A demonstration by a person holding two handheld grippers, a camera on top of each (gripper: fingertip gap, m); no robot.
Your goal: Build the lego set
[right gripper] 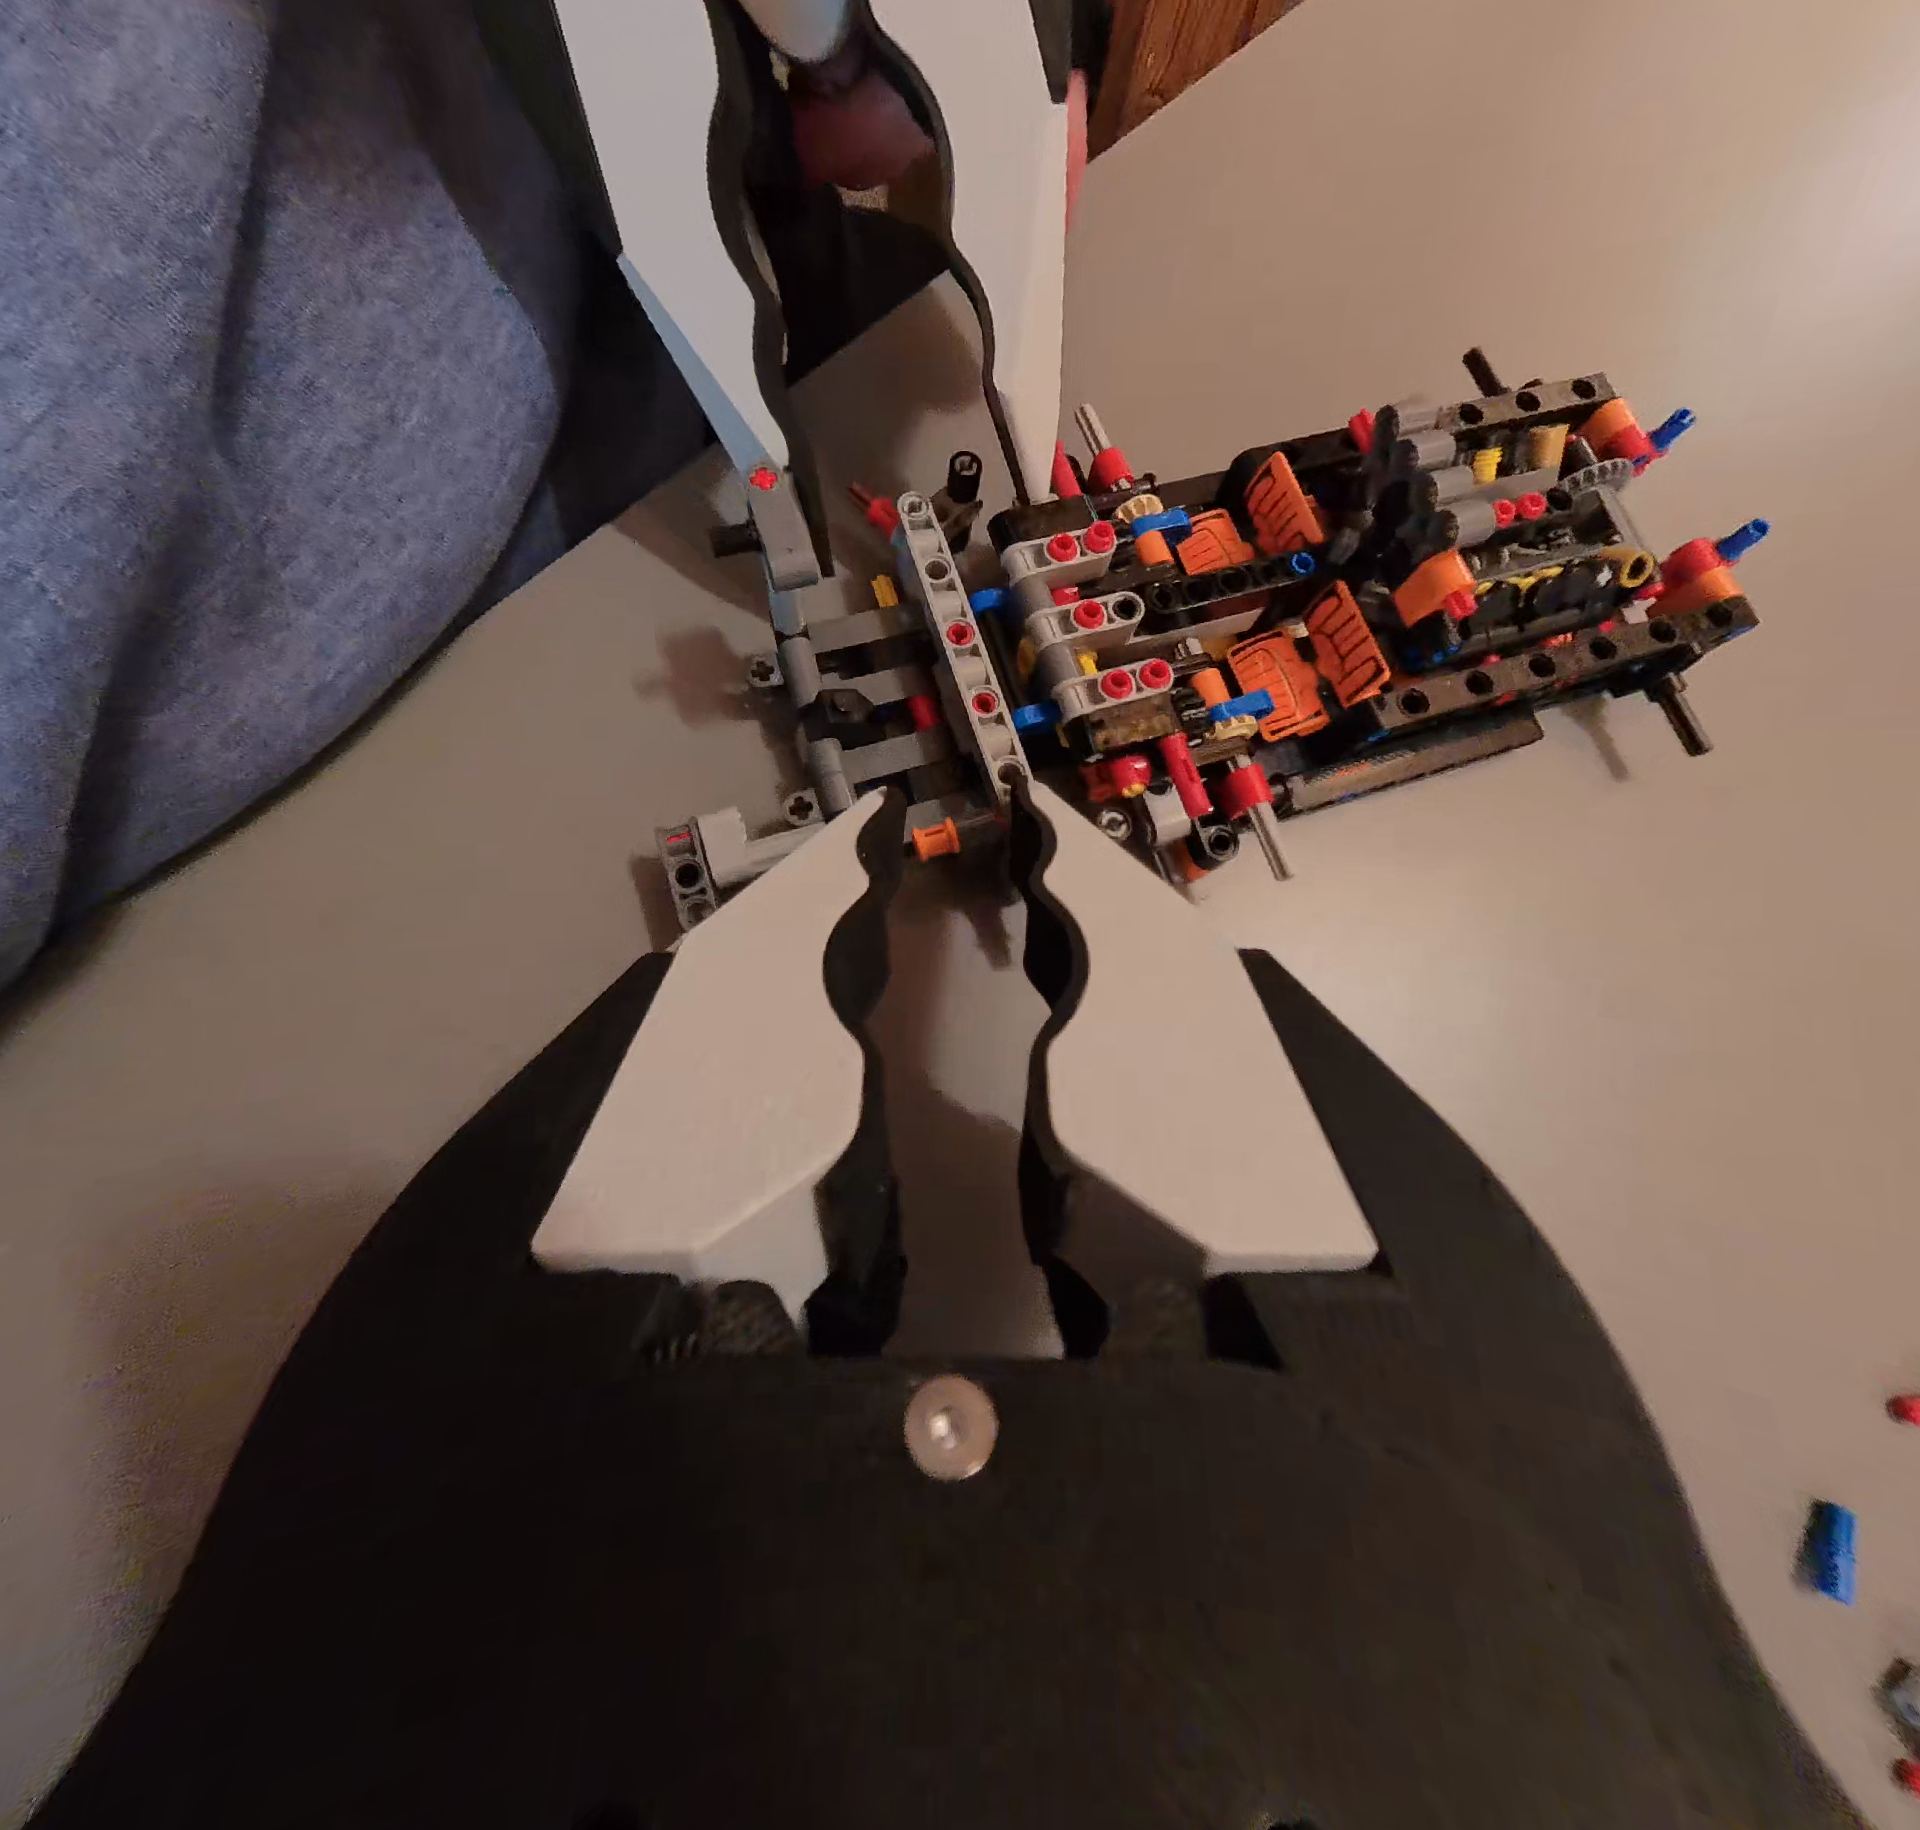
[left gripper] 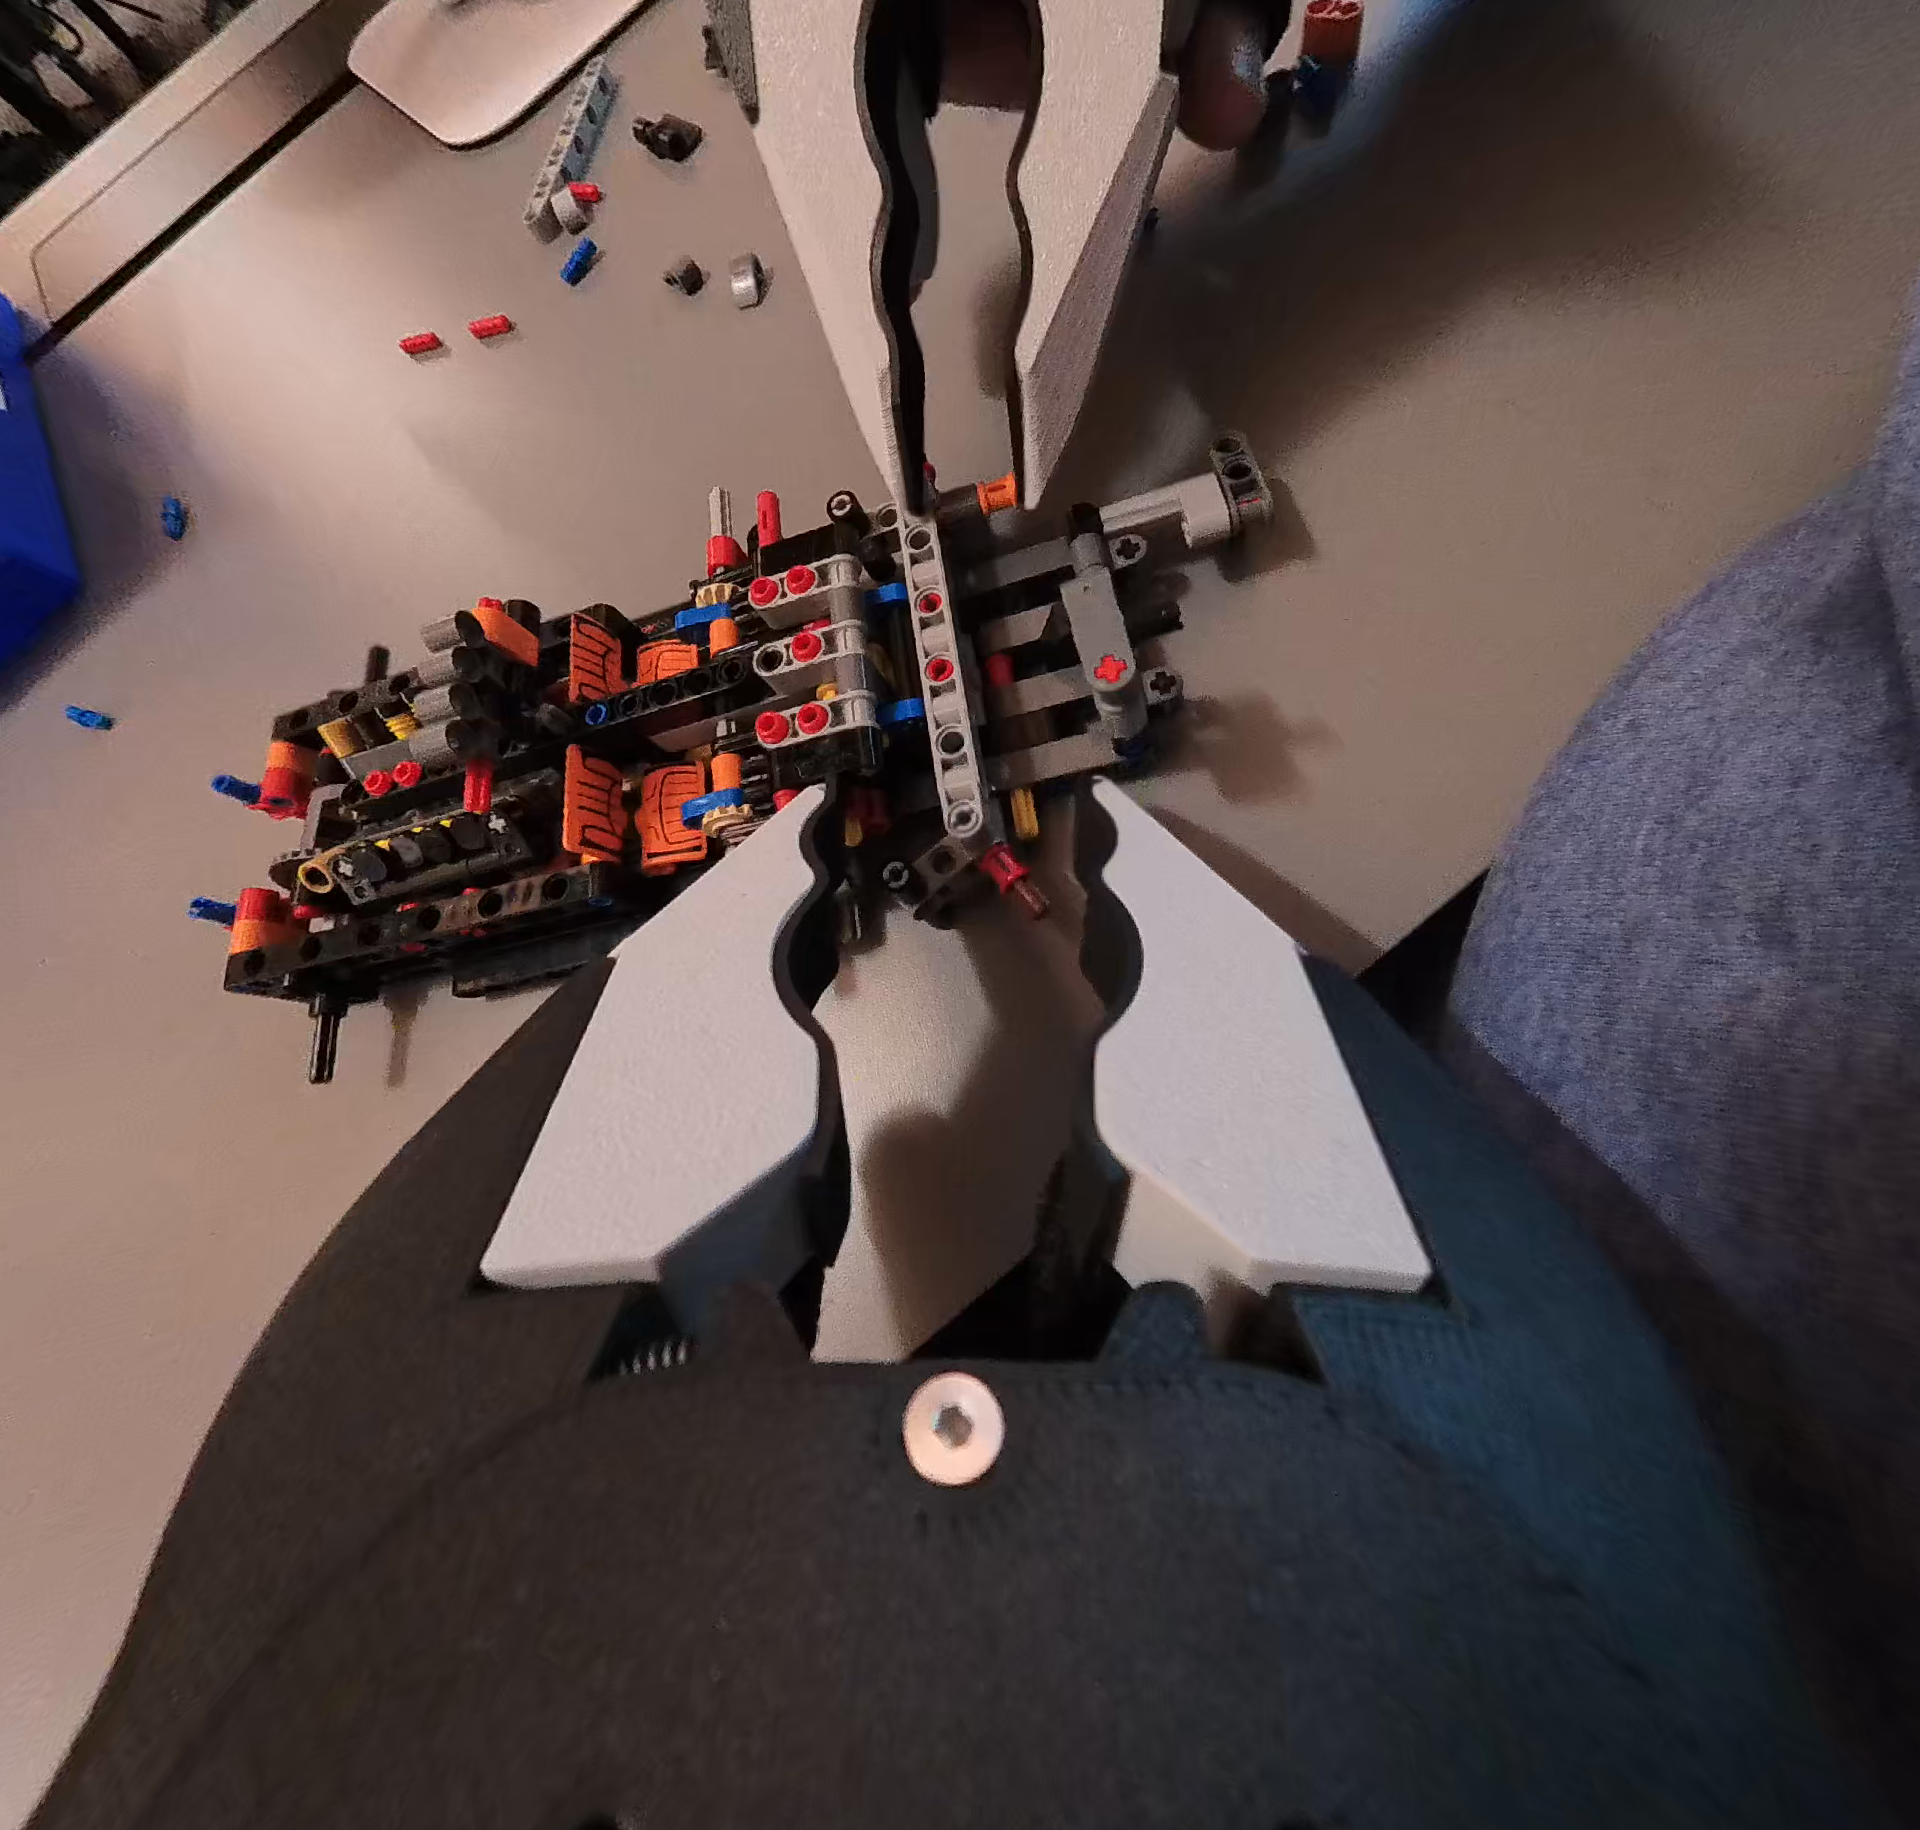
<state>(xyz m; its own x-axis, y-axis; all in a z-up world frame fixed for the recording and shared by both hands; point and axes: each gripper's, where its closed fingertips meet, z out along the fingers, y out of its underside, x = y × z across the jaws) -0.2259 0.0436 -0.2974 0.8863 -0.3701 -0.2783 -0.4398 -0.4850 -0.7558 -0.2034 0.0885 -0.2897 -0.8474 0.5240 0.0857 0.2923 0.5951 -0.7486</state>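
The lego model point(left gripper: 644, 731), a long black, grey and orange Technic chassis, lies on the beige table point(left gripper: 312, 492). My left gripper point(left gripper: 961, 793) straddles the model's grey front section, a fingertip touching each side by the pale grey beam point(left gripper: 940, 668). My right gripper point(left gripper: 971, 502) comes in from the far side, its jaws narrowly apart around a small orange pin point(left gripper: 995, 492) on the model's edge. In the right wrist view the right gripper point(right gripper: 954, 798) closes on that orange pin point(right gripper: 935, 837), and the left gripper point(right gripper: 899, 476) stands behind the model point(right gripper: 1351, 617).
Loose pieces lie at the back left: two red pins point(left gripper: 421, 341), a blue pin point(left gripper: 579, 258), a grey beam point(left gripper: 577, 144), black connectors point(left gripper: 665, 133). A blue bin point(left gripper: 31, 492) stands at the left edge. A person's blue-grey clothing point(left gripper: 1662, 845) borders the table. A blue piece point(right gripper: 1829, 1562) lies right. The tips of one gripper are about 6 centimetres away from the tips of the other.
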